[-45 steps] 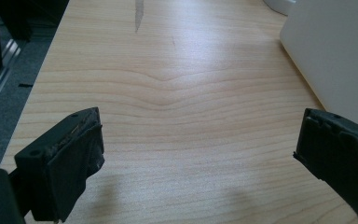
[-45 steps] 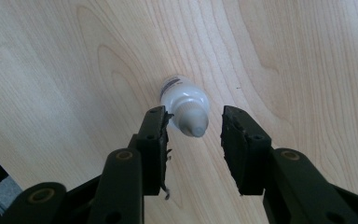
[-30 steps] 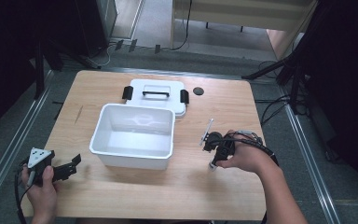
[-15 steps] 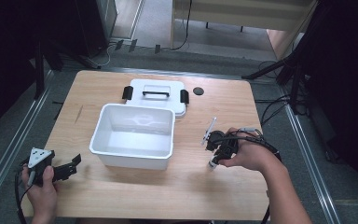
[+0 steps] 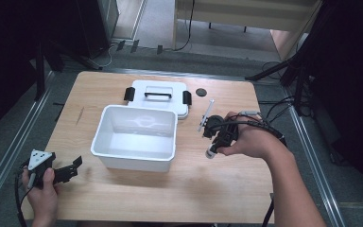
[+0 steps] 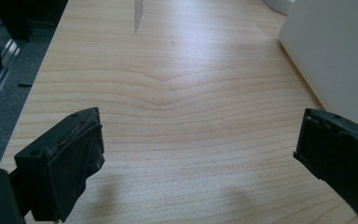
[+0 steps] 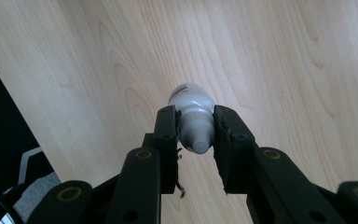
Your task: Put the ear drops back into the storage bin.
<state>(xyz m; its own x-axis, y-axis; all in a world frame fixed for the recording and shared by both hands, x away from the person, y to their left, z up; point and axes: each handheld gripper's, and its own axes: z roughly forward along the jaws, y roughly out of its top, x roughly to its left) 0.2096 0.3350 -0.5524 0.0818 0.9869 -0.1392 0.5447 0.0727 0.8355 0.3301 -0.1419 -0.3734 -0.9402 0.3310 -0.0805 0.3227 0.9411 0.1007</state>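
My right gripper [image 7: 195, 126] is shut on a small white bottle [image 7: 193, 114], its two pads pressing the neck just below the cap. In the high view the right gripper [image 5: 217, 139] hovers above the wooden table [image 5: 217, 189], to the right of the white tub, and the white bottle [image 5: 211, 152] hangs from it. At the table's front left corner my left gripper [image 5: 64, 174] rests with its jaws wide apart; the left gripper [image 6: 196, 154] has only bare wood between its fingers.
An open white tub [image 5: 134, 137] stands mid-table, its lid [image 5: 158, 97] with black clips and handle lying behind it. A thin white stick [image 5: 206, 113] and a small black disc [image 5: 200, 91] lie right of the lid. The tub's wall [image 6: 335, 60] stands close to my left gripper.
The right hand has lifted the gripper and bottle up off the table. The left hand has stayed where it was.
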